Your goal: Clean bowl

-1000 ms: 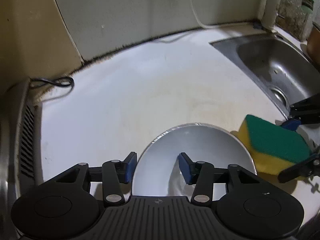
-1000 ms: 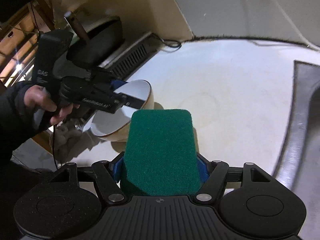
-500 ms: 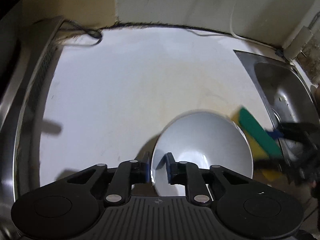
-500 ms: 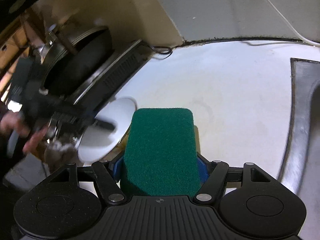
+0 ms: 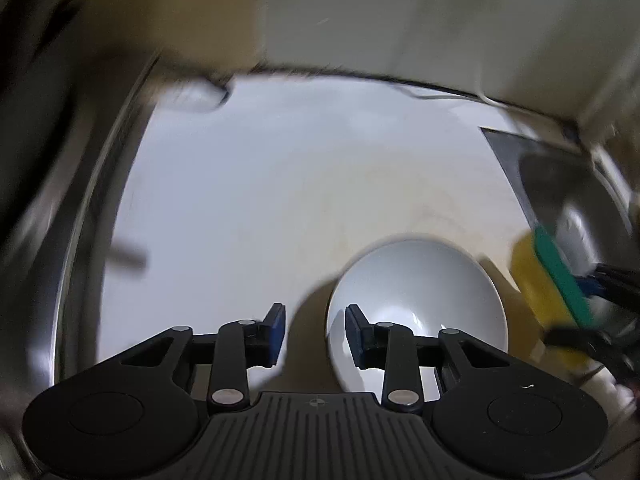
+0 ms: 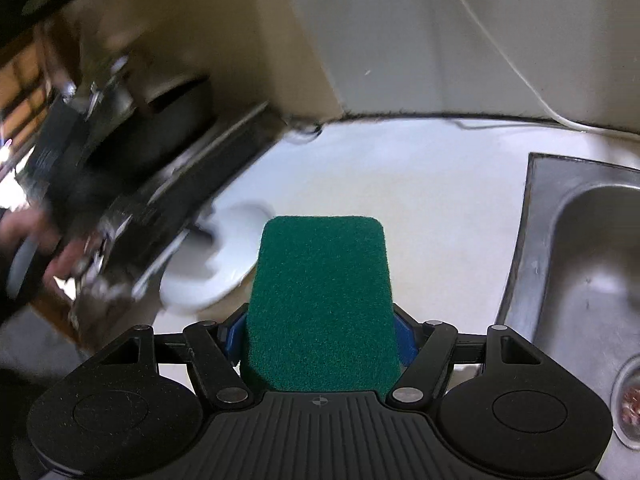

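A white bowl (image 5: pixel 420 292) sits tilted on the white counter (image 5: pixel 280 208). My left gripper (image 5: pixel 314 320) is open; its right finger is inside the bowl, the left finger outside, and the rim stands between them without being pinched. My right gripper (image 6: pixel 320 336) is shut on a green and yellow sponge (image 6: pixel 320 300), held above the counter to the right of the bowl. The sponge shows in the left wrist view (image 5: pixel 556 280) beside the bowl. The bowl is blurred in the right wrist view (image 6: pixel 224 256).
A steel sink (image 6: pixel 580 260) lies to the right. A stove with a dark pan (image 6: pixel 160 120) stands on the left, its metal edge (image 5: pixel 84 220) along the counter. A tiled wall (image 5: pixel 360 20) and a white cable (image 6: pixel 500 48) are behind.
My left gripper was pinched on the bowl rim half a second ago and has now opened. Both views have swung, and the sink now fills more of the right wrist view.
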